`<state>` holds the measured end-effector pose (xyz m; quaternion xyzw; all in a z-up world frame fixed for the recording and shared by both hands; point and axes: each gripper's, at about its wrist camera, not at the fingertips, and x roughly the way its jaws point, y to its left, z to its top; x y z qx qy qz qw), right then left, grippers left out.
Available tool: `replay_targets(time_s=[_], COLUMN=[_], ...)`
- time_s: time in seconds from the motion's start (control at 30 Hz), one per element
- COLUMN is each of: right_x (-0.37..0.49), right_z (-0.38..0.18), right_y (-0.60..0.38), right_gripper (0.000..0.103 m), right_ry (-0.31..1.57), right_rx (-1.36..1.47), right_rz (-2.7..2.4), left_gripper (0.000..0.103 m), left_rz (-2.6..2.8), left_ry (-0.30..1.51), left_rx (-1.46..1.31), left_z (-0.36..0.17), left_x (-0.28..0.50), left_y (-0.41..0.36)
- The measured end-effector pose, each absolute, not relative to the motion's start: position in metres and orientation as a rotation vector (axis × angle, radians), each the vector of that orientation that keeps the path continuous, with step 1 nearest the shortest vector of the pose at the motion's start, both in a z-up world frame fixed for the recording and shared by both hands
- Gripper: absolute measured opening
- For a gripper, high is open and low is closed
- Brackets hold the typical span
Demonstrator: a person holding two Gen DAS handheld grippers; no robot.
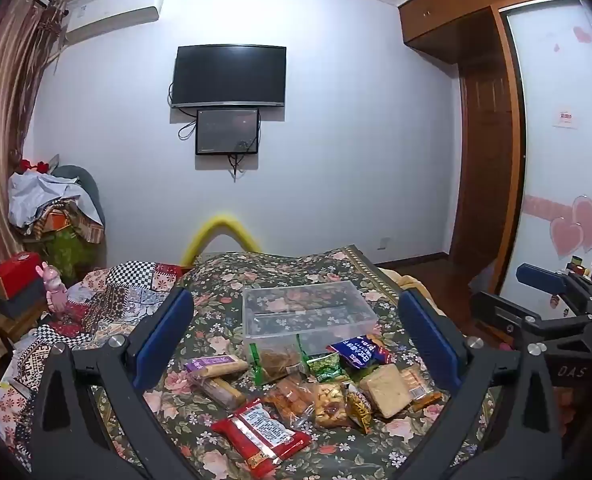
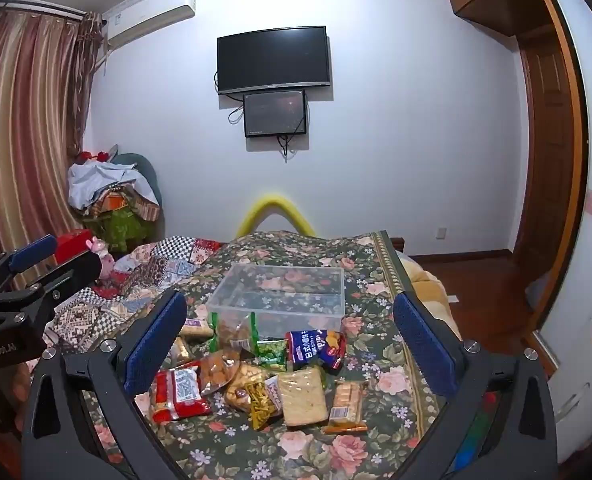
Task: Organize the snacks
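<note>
A clear plastic box (image 1: 307,312) (image 2: 282,294) stands empty on a floral bedspread. In front of it lies a pile of snack packets: a red packet (image 1: 260,436) (image 2: 178,392), a blue packet (image 1: 357,352) (image 2: 315,348), a pale square biscuit pack (image 1: 385,390) (image 2: 301,396), green packets (image 1: 327,366) (image 2: 272,354) and several orange and yellow ones. My left gripper (image 1: 296,332) is open and empty, held above the pile. My right gripper (image 2: 290,332) is open and empty above the same pile. Each gripper shows at the edge of the other's view.
A patchwork quilt (image 1: 116,296) covers the bed's left side. A pink toy (image 1: 54,288) and red box (image 1: 16,274) sit at the left. The bed's right edge (image 2: 395,264) drops to a wooden floor (image 2: 483,280). A yellow foam arch (image 1: 220,232) stands at the bed's far end.
</note>
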<state>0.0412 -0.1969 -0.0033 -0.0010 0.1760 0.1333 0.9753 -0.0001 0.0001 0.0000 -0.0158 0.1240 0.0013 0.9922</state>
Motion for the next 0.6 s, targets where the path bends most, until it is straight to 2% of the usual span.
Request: replay_targets(time_s=[0.6], right_x=[0.039], right_z=[-0.001], right_y=[-0.198], right_gripper=[0.103], right_ry=[0.355], right_rx=[0.008], right_rz=[0.274], left_gripper=[0.103], left_rz=[-0.005], left_ry=[0.236], left_rx=[-0.018], left_z=[0.002], left_x=[-0.001], left_y=[-0.004])
